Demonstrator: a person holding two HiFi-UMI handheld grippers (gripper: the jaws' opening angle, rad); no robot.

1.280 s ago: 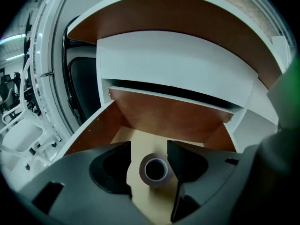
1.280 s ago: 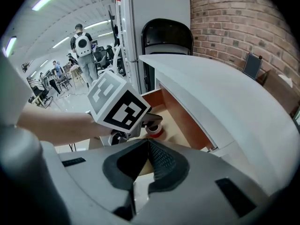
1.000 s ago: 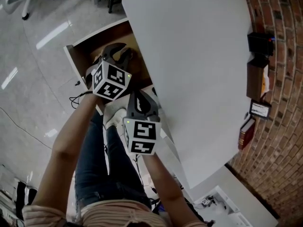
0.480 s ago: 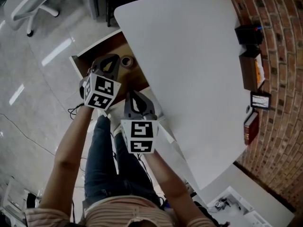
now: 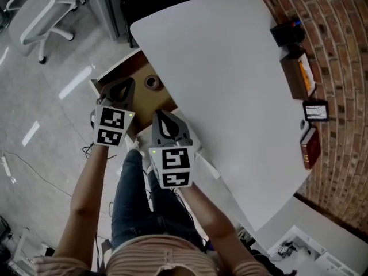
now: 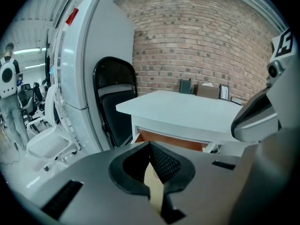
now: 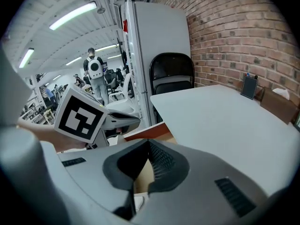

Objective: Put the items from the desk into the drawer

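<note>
Now the roll (image 5: 152,83) lies in the drawer (image 5: 164,100) beside left tongs (image 5: 122,89).

My feeds bright and even, ceiling strip lights (image 7: 72,15) overhead, glare streaks on floor (image 5: 75,82), drawer (image 5: 156,99) shaded beneath desk (image 5: 230,85), gripper views fisheye-bent, corners black.

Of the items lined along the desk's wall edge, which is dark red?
The book at the row's near end, beside the black-framed card; no other is red.
</note>
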